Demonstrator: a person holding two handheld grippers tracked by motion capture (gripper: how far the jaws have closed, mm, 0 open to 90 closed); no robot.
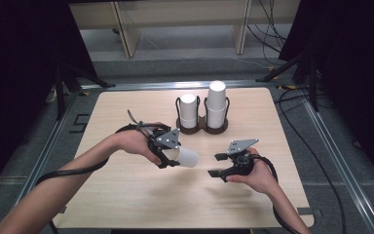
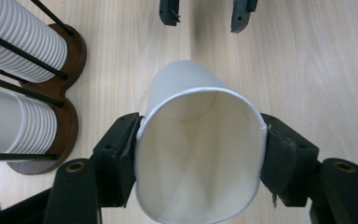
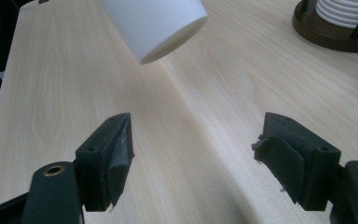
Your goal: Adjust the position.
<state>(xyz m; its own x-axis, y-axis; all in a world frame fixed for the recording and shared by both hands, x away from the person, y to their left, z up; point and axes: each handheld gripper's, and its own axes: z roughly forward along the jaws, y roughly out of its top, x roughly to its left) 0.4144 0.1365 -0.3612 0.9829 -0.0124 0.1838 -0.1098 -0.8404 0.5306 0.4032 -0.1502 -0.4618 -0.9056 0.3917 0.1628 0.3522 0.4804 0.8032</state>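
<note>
A white paper cup (image 1: 187, 157) lies on its side in the air above the table, its rim squeezed oval between the pads of my left gripper (image 1: 173, 156). In the left gripper view the cup (image 2: 200, 154) opens toward the camera and both pads press on its rim. My right gripper (image 1: 214, 165) hovers a short way to the right of the cup, its jaws open with nothing between them. In the right gripper view the cup's base (image 3: 154, 23) hangs ahead of the open right gripper (image 3: 198, 154), apart from it.
A dark wooden cup holder (image 1: 202, 127) with two stacks of white cups (image 1: 216, 102) stands at the back middle of the table (image 1: 126, 195). In the left gripper view the stacks (image 2: 18, 42) are at the left. Cables trail off both grippers.
</note>
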